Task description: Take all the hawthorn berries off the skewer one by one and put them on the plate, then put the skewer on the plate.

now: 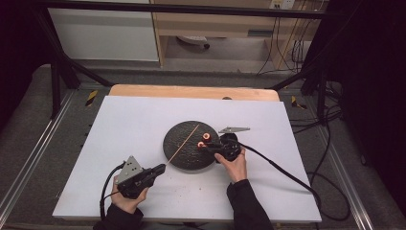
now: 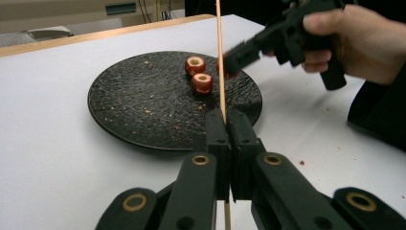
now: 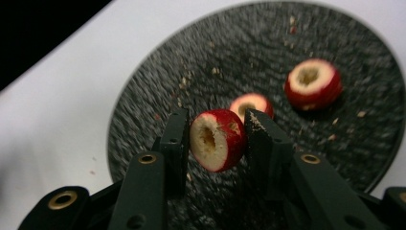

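In the high view the right gripper [image 1: 207, 146] was small and partly covered by the hand [image 1: 234, 165], so its jaws were hard to read there. The right gripper view was sharper on this: the two black jaws were clamped on a red cored fruit piece [image 3: 218, 139], held in the lower middle of the frame above the dark plate [image 3: 158, 91]. The plate looked blurred there, and its lower and right edges were cut off by the frame.

Two more fruit pieces [image 3: 313, 84] lay on the plate, one of them [image 3: 252, 104] half hidden behind the held piece. In the left gripper view the same two pieces [image 2: 195, 64] sat near the middle of the frame, while the held piece was almost covered by the right gripper's jaws.

The left gripper [image 2: 229, 129] was closed tight on a thin wooden skewer [image 2: 220, 57], which ran up out of the top edge. The high view showed the skewer [image 1: 184, 142] lying slanted across the plate [image 1: 179, 153].

The white table [image 1: 129, 120] had much free room at the left and upper parts of the frame; the plate stood well apart from every table edge.
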Action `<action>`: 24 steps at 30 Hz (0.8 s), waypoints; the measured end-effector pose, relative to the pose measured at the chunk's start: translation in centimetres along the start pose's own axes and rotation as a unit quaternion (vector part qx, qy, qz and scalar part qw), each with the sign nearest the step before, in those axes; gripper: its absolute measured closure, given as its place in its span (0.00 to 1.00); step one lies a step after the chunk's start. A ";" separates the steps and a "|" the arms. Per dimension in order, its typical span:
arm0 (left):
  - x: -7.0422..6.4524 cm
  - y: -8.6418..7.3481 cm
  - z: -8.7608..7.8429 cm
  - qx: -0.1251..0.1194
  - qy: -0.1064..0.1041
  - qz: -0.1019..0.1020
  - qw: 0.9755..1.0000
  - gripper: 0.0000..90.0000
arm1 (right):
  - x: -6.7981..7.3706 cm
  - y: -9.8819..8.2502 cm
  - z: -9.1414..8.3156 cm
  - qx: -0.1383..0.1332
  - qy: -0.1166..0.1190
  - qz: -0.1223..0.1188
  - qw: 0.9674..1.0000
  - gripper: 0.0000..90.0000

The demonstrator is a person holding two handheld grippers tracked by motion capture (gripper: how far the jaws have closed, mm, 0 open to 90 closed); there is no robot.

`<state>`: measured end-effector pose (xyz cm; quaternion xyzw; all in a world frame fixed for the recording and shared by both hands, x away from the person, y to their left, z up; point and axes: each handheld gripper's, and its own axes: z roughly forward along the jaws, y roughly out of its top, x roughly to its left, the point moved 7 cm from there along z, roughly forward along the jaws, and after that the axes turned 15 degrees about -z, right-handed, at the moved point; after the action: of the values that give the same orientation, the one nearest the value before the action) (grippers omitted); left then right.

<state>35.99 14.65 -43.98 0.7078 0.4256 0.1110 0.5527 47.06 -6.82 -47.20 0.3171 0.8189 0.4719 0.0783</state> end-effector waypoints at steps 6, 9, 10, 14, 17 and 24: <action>0.1 0.0 0.0 0.001 0.001 -0.002 1.000 0.98 | 0.6 -1.3 1.2 0.014 0.002 -0.005 1.000 0.70; 0.1 0.1 0.0 0.001 0.001 -0.004 1.000 0.98 | 0.7 -1.8 1.4 0.022 -0.003 -0.013 1.000 0.70; 0.1 0.1 0.0 0.002 0.002 -0.004 1.000 0.98 | 0.7 -1.8 1.4 0.021 -0.005 -0.014 1.000 0.70; 0.3 0.2 0.0 0.004 0.006 -0.010 1.000 0.98 | 0.7 -1.8 1.3 0.022 -0.009 -0.019 1.000 0.67; 0.5 0.3 0.0 0.005 0.009 -0.014 1.000 0.98 | 0.8 -1.5 1.0 0.015 -0.012 -0.024 1.000 0.65; 0.9 0.8 0.4 0.017 0.019 -0.020 0.999 0.98 | 1.0 -0.9 -0.4 -0.003 -0.017 -0.030 0.999 0.54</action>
<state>37.17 15.02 -43.68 0.7066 0.4516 0.1061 0.5343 45.72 -6.88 -47.52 0.3000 0.8254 0.4660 0.1079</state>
